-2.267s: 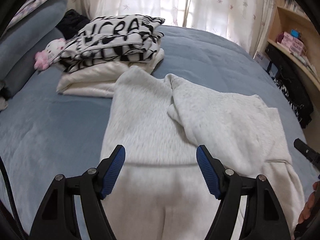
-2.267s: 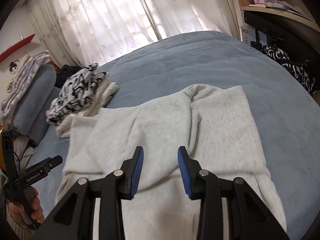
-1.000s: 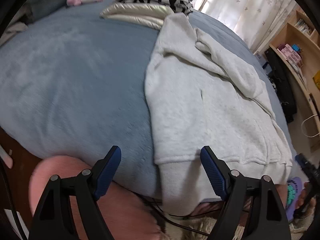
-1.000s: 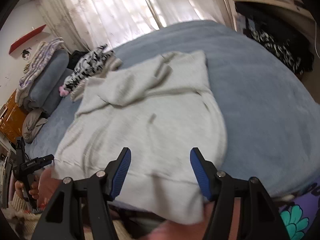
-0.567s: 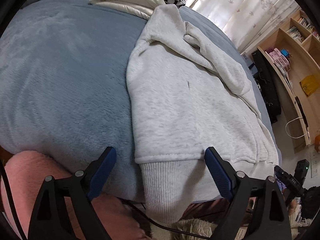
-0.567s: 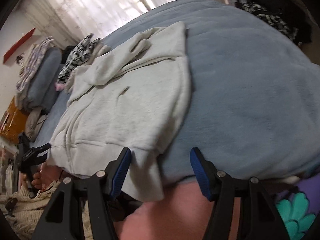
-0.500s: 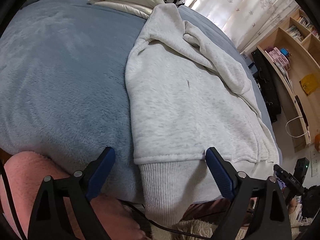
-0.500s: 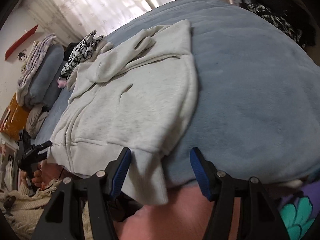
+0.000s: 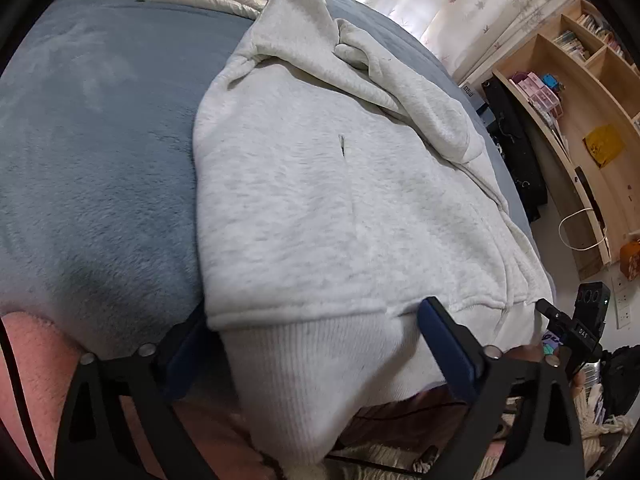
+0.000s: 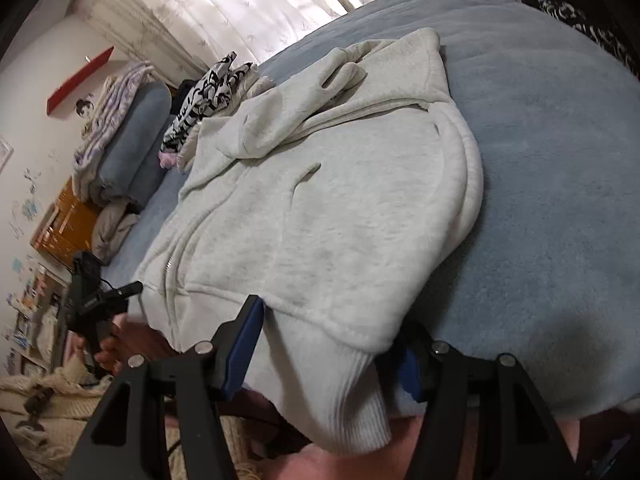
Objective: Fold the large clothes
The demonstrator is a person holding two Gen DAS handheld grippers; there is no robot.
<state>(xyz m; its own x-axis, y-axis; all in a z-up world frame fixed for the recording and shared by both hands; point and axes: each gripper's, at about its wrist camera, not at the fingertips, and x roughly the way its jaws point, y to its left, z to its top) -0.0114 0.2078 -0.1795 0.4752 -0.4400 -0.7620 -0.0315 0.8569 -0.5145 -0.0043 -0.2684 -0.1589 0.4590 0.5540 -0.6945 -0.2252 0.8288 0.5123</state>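
1. Left wrist view: the left claw (image 9: 316,348) is wide open around one corner of the ribbed hem (image 9: 320,364). It holds nothing yet.
2. Right wrist view: the right claw (image 10: 332,348) is wide open too, around the other hem corner (image 10: 340,376).
3. The grey hoodie (image 9: 320,200) lies flat on the blue bed (image 9: 88,160), with its hem hanging off the edge.
4. I think both claws should pinch deep, catching both layers, then lift together so the fold stays straight.
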